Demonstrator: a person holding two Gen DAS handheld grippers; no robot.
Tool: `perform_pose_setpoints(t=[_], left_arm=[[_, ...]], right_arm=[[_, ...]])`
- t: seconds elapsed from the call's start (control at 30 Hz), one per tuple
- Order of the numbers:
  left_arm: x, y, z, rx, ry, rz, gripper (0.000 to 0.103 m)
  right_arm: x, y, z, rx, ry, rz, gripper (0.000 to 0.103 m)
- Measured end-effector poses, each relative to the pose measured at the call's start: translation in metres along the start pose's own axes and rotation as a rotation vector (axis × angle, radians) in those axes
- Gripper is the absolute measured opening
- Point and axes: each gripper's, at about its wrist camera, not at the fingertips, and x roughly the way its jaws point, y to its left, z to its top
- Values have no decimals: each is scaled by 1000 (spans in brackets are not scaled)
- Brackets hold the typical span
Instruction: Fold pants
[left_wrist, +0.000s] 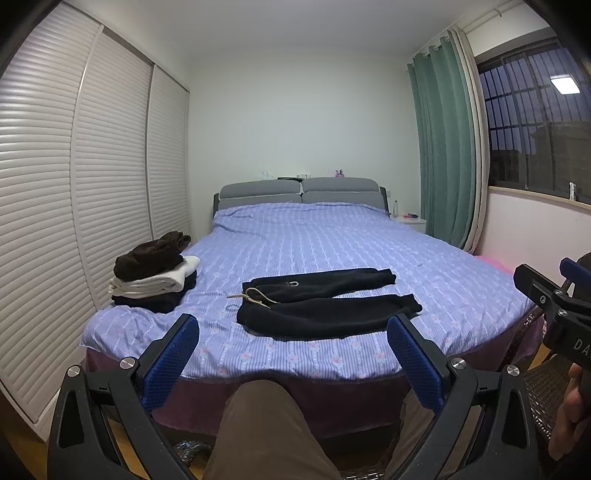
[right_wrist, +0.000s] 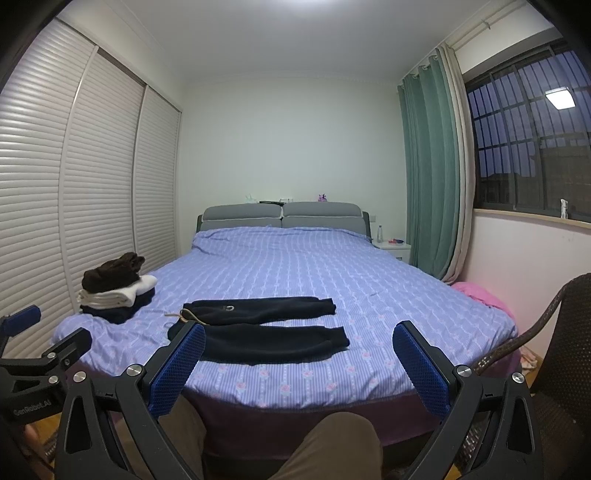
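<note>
Black pants (left_wrist: 325, 302) lie flat on the bed (left_wrist: 332, 251) near its foot, waistband with a tan drawstring to the left, both legs stretched to the right. They also show in the right wrist view (right_wrist: 258, 332). My left gripper (left_wrist: 293, 332) is open and empty, held off the foot of the bed, short of the pants. My right gripper (right_wrist: 299, 341) is open and empty, also in front of the bed. Each gripper shows at the edge of the other's view.
A stack of folded clothes (left_wrist: 155, 277) sits at the bed's left near corner. A slatted wardrobe (left_wrist: 74, 184) lines the left wall. A wicker chair (right_wrist: 554, 350) stands at right. My knees (left_wrist: 266, 424) are below the grippers.
</note>
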Motion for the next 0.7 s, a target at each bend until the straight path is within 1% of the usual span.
perform_pose_setpoints(t=[0.7], left_arm=[[-2, 4, 2, -2, -11, 9, 103]], right_arm=[[1, 1, -3, -2, 1, 1, 103]])
